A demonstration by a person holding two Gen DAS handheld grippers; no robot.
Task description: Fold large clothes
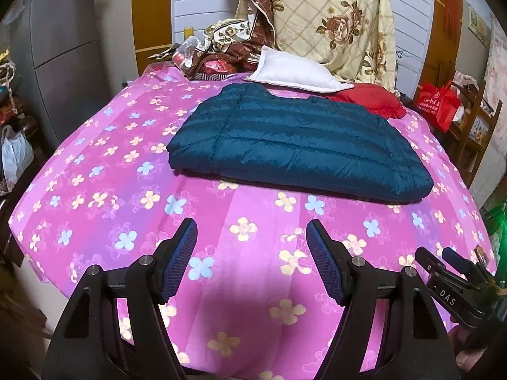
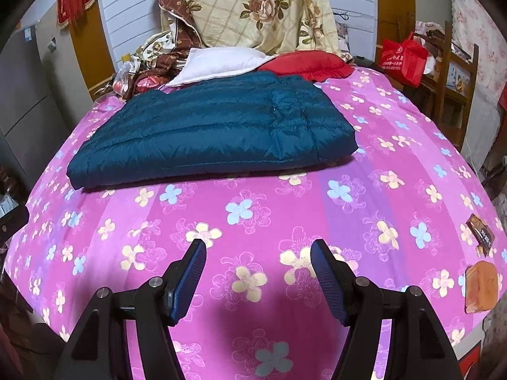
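Teal quilted jacket (image 1: 298, 145) lies folded into a flat rectangle at mid-bed (image 1: 126, 209), well apart from the left claw (image 1: 252, 231) and right claw (image 2: 258, 250), both with fingers apart and empty; the fold looks nearly or wholly done (any further halving would call for pinching a near corner). Only the right view shows two small packets (image 2: 481, 285) at the bed's right edge, and only the left view shows the right claw from outside.

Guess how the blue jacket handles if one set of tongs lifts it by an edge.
The jacket is puffy and quilted, so it is probably light for its bulk. It lies in soft folded layers, so it would likely droop and unfold from a single grip. Its shell has a sheen, so it may slide on the bedsheet when pushed.
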